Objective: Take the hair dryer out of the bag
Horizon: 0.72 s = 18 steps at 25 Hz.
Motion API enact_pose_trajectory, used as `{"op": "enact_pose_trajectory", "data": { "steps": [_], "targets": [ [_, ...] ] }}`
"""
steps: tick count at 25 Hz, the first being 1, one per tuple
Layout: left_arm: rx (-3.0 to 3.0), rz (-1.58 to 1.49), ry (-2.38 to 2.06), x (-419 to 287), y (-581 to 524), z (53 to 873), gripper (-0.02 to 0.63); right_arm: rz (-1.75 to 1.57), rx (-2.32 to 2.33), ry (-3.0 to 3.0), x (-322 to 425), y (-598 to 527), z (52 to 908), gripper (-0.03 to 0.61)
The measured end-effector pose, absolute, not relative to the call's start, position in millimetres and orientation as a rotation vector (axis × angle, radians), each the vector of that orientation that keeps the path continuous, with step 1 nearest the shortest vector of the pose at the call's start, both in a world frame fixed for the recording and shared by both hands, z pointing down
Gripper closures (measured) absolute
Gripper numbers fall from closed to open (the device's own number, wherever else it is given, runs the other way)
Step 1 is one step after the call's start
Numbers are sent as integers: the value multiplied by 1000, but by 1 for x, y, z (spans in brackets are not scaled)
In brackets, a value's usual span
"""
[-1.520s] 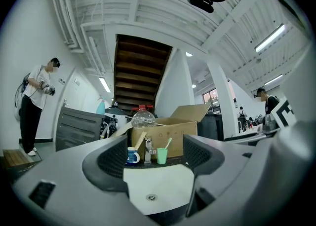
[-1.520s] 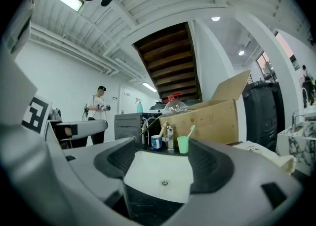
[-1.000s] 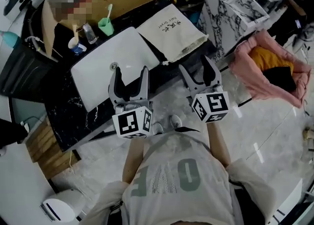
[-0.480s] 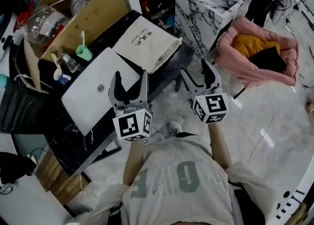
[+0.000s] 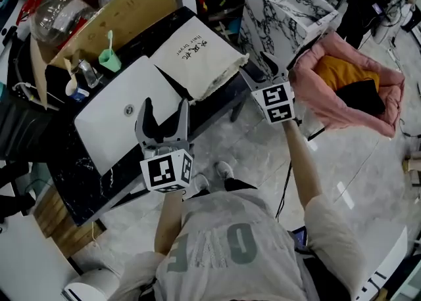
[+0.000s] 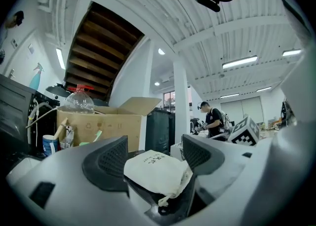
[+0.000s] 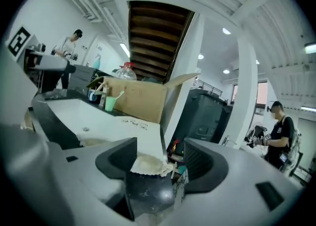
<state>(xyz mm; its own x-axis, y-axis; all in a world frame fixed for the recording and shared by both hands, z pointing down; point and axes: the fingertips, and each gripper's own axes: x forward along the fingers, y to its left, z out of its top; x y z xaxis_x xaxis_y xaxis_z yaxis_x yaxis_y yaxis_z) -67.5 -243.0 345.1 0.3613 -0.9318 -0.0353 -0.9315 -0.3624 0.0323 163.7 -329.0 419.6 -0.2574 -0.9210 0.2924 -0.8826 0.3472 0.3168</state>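
Gaping wide and empty, the fingers [image 6: 106, 163] of the left gripper [image 5: 166, 112] hang over the white sink basin [image 5: 112, 122], short of the cream drawstring bag [image 5: 197, 56] that the left gripper view frames between them. The right gripper [image 5: 260, 73] holds its own fingers [image 7: 116, 163] equally apart, clamped on nothing, just beside the bag's gathered mouth at the corner of the black marbled desk [image 5: 85, 162]. The bag lies on that desk beside the basin. The hair dryer shows in no view and is judged to be inside the bag. The step in hand appears to be the approach, with no grasp made yet. The next move likely calls for one gripper to pinch the cloth near the mouth while the other works the drawstring opening wide enough to reach in.
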Motion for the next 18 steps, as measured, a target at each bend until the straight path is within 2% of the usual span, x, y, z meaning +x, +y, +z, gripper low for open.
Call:
{"op": "enact_pose_trajectory", "data": {
  "steps": [3,11,18],
  "targets": [
    [2557,-45,-1796,-70,-247,353,291,-46,1472,-2165,168,-357,459,308],
    [2511,5,-1804,-68,-254,368,291,115,1372,-2097,181,-400,513,358],
    [2504,18,-1782,-65,-255,377,291,159,1358,-2091,183,-404,521,486]
  ]
}}
